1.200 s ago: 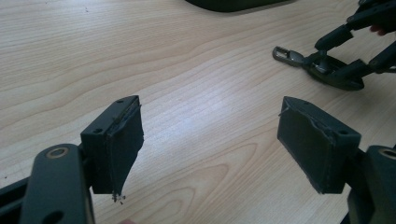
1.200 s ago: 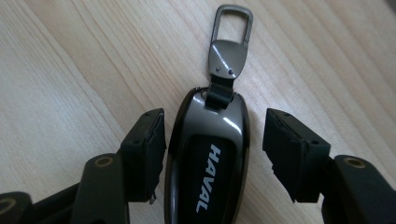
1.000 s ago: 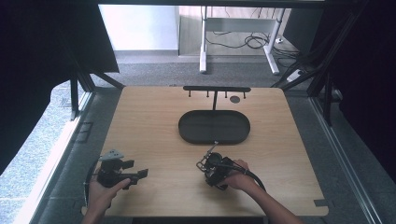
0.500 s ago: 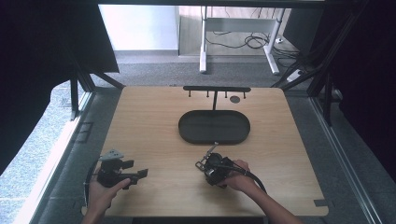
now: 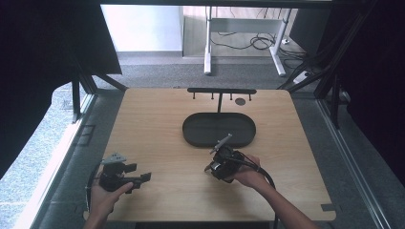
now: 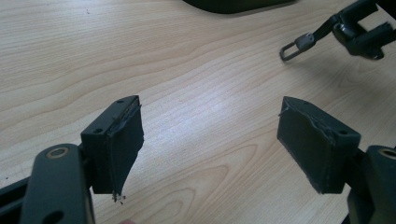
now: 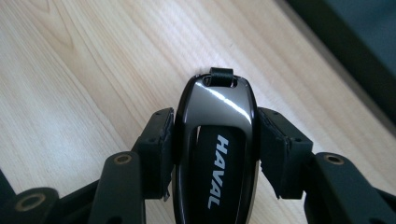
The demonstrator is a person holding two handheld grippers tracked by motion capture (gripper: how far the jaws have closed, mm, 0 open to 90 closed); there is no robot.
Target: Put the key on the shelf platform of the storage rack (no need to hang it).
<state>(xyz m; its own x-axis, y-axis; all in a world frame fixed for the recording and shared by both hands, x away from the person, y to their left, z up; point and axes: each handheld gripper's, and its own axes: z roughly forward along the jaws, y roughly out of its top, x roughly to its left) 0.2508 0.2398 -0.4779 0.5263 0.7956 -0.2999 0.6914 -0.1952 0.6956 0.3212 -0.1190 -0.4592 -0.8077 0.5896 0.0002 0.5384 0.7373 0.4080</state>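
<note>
1. The right gripper (image 7: 215, 154) clamps a glossy black car key fob (image 7: 215, 140) between its two pads, one pad pressing each long side; the jaws have just been closing onto it.
2. The fob bears the white lettering "HAVAL" and has a small black strap loop (image 7: 220, 75) at its far end, pointing away from the gripper.
3. In the high view, the right gripper (image 5: 222, 155) sits just in front of the dark oval tray (image 5: 218, 130), at its near rim, with a thin strap and ring (image 5: 223, 141) sticking up toward the tray; whether the ring reaches over the rim is hard to tell at this size.
4. The fob is off the wooden table (image 5: 162, 124), held a little above it, near the tray's near edge.
5. The left gripper (image 6: 210, 149) stands wide apart with nothing between its pads, only bare table under them.
6. In the high view the left gripper (image 5: 125, 175) is well apart from the tray, toward the table's near left corner.
7. Beyond the tray, touching its far edge, stands a black hook rack (image 5: 221, 90).
</note>
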